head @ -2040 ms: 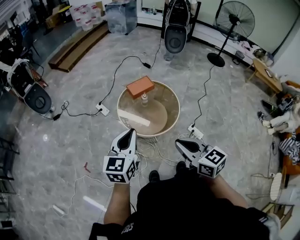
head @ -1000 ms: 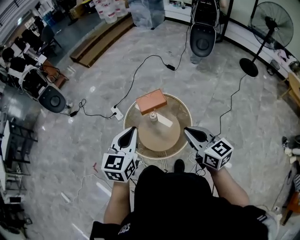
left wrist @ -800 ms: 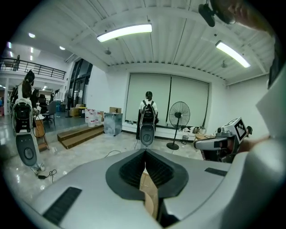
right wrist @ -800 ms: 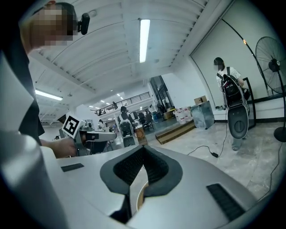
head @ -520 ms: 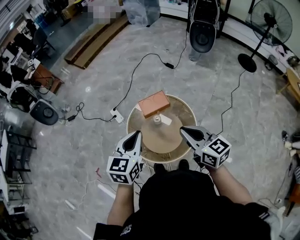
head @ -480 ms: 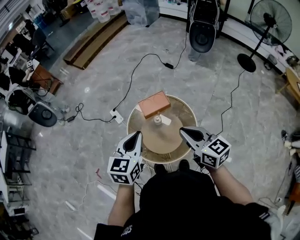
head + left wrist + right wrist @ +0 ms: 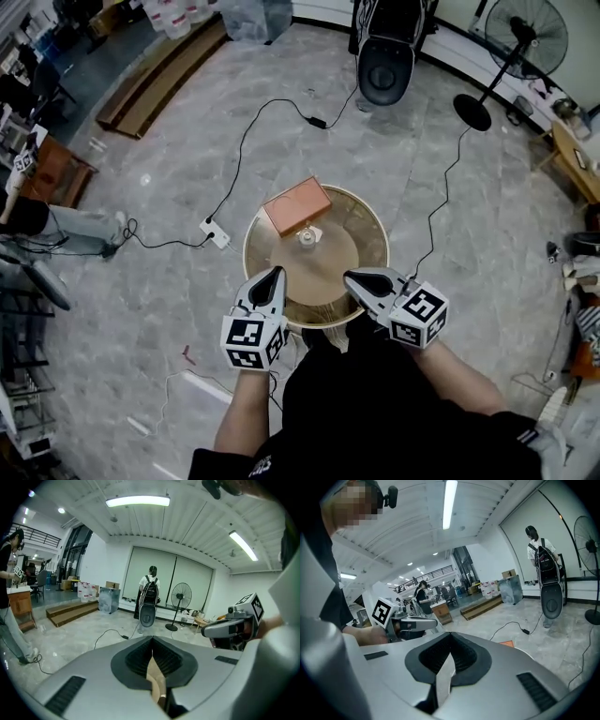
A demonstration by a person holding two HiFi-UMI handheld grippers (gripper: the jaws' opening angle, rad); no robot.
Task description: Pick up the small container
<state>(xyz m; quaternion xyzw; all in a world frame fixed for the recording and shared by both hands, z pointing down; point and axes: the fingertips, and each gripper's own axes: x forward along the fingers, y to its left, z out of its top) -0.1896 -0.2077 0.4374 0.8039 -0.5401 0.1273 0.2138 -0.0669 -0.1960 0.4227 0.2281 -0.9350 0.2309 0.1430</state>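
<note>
A round wooden table (image 7: 364, 230) carries an orange box (image 7: 296, 205) and, just beside it, a small container (image 7: 307, 237).

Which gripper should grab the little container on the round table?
Probably right: the right gripper points almost at the small container, while the left gripper aims past it. Both are shut and similarly near.

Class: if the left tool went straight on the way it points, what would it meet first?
Probably nothing near. The left tool, shut, points level across the round wooden table; the black-and-white upright machine on the far floor lies dead ahead. Its clearance over the flat orange box is unclear.
</note>
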